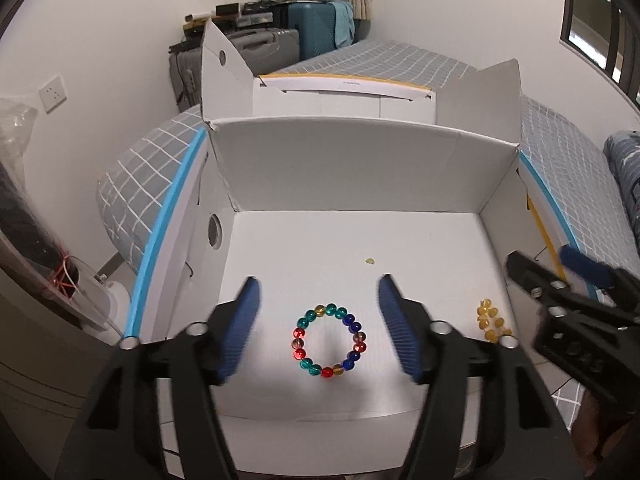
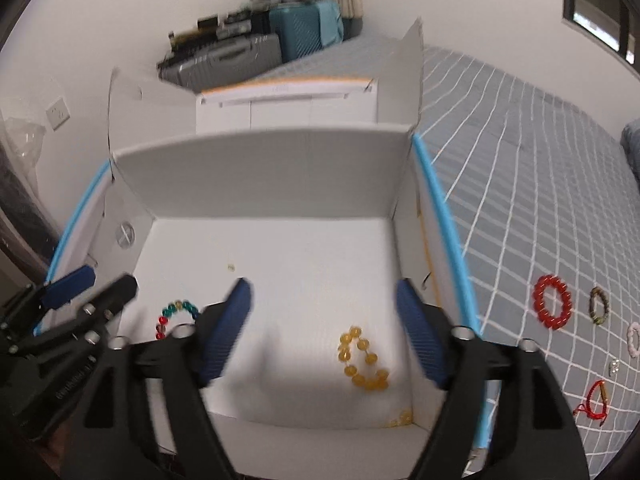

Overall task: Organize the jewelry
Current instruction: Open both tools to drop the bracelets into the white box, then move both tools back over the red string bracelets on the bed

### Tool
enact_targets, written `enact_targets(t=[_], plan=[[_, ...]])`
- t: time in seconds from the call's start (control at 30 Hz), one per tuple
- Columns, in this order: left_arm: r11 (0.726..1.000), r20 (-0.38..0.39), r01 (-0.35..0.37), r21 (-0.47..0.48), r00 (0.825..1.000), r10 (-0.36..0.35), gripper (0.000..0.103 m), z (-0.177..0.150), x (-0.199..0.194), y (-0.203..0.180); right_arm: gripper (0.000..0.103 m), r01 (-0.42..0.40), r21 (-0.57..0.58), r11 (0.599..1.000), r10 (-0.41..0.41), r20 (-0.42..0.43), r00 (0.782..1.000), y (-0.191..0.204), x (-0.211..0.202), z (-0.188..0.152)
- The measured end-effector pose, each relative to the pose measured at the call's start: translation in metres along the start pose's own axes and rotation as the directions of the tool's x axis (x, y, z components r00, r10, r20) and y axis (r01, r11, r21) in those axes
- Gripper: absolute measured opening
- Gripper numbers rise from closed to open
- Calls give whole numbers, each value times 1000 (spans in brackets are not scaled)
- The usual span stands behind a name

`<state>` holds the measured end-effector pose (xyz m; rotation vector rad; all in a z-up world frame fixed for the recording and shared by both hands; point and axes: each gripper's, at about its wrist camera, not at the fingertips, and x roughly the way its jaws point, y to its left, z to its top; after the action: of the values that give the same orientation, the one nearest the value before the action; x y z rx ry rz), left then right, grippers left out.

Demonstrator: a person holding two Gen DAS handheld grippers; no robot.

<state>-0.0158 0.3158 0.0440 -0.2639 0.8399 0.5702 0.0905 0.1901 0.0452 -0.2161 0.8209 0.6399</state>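
Note:
A multicoloured bead bracelet (image 1: 329, 340) lies on the floor of an open white cardboard box (image 1: 360, 240). My left gripper (image 1: 318, 292) is open and empty above it, fingers either side. A yellow bead bracelet (image 2: 363, 359) lies in the same box (image 2: 300, 248), near its right wall. My right gripper (image 2: 324, 300) is open and empty above it. In the right wrist view the multicoloured bracelet (image 2: 176, 314) is partly hidden behind my finger. The right gripper (image 1: 560, 276) shows at the right edge of the left wrist view, the left gripper (image 2: 88, 286) at the left of the right wrist view.
On the grey checked bedspread (image 2: 520, 184) right of the box lie a red bead bracelet (image 2: 553, 307), a brown bracelet (image 2: 599, 306), a pink one (image 2: 633, 339), a small ring (image 2: 613, 367) and a red cord bracelet (image 2: 595, 403). Box flaps stand upright behind. Suitcases (image 1: 280, 40) stand far back.

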Motion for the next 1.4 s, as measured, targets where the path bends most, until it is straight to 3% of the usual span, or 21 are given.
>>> enact_targets(t=[0.13,0.27,0.37,0.9,1.23,1.4], plan=[[1000,23,-3,-6,1000,3,78,1,-4,-1,91,25,30,999,-26,41,999,-10,-9,3],[1000,66,-1,-1,998,1,92,1,-14,-6,94,47,50,998,-50,61,997,-20,-17,5],[1000,81,11,15,997,-12,97,1,-19,-15,95,71,52,996,-75,82,994,-27,-27,5],[976,123,137,167,980,-158,97,-14,-67,-105,95,186,153,971,-206,125,971,-122,-98,-19],[922,100,235,309,956,-277,97,-43,-84,-187,95,279,233,932,-306,86,948,-192,-128,-52],[891,75,252,379,951,-301,97,-63,-82,-228,95,322,279,905,-346,40,937,-235,-131,-72]])
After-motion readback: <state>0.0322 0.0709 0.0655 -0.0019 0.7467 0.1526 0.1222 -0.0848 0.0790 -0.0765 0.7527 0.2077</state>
